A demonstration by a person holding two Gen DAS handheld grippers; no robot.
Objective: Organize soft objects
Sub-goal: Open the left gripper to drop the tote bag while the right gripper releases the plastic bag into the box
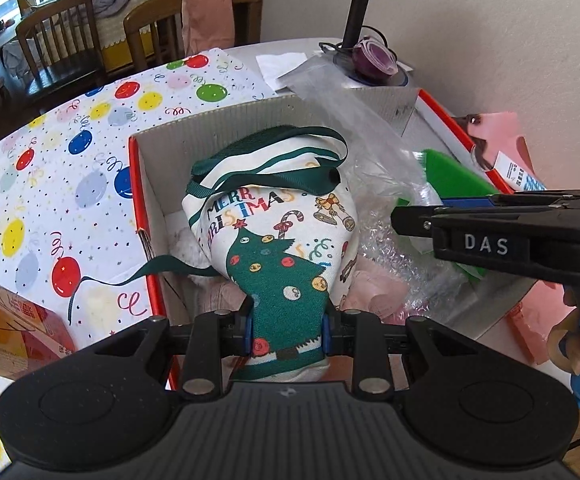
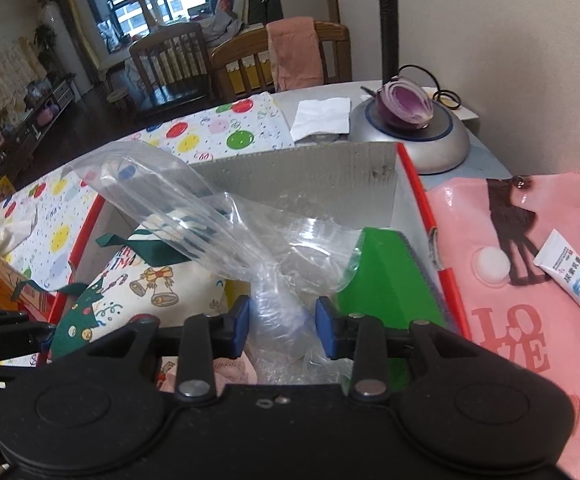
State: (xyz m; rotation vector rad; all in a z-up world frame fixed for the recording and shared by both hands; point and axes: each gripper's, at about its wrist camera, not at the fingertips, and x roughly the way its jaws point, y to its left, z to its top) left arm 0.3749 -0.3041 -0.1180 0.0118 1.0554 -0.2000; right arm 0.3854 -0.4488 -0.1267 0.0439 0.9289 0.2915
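Note:
My left gripper [image 1: 288, 330] is shut on a white Christmas cloth bag [image 1: 278, 232] with a green tree print and green ribbon handles, holding it over the red-edged cardboard box [image 1: 146, 184]. My right gripper [image 2: 281, 326] is shut on a clear plastic bag [image 2: 218, 216] that rises up and left over the same box [image 2: 414, 184]. The cloth bag also shows in the right wrist view [image 2: 142, 284], low on the left. A green sponge [image 2: 386, 280] stands in the box's right side. Pink soft items and bubble wrap [image 1: 386, 256] lie on the box floor.
The box stands on a balloon-print tablecloth [image 1: 50, 184]. A lamp base with half a red onion [image 2: 406, 108] sits behind it. A pink "LOVE" bag [image 2: 530, 320] with a white tube [image 2: 574, 276] lies to the right. An orange carton [image 1: 6, 328] is at left.

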